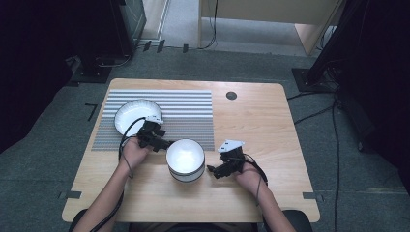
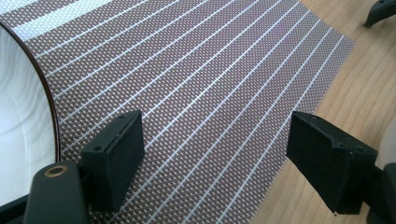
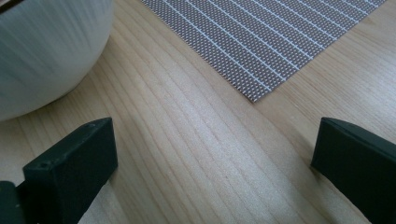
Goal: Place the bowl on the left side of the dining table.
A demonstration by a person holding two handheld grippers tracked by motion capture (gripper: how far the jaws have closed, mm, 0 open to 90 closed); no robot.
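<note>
A deep white bowl [image 1: 185,160] stands on the bare wood just in front of the striped placemat [image 1: 183,113]. A shallow white dish [image 1: 137,115] with a dark rim lies on the mat's left part. My left gripper [image 1: 162,140] hovers between dish and bowl, open; in the left gripper view its jaws [image 2: 215,144] stand wide over the mat, with the dish rim [image 2: 49,107] at the left. My right gripper [image 1: 213,170] sits just right of the bowl, open. In the right gripper view nothing is between its jaws [image 3: 215,149], and the bowl's wall [image 3: 46,51] is at the upper left.
The wooden table [image 1: 261,125] has a round cable hole [image 1: 231,95] at the back. Its right half is bare wood. Cables trail from both grippers toward the front edge. Dark stands and cables line the carpet around the table.
</note>
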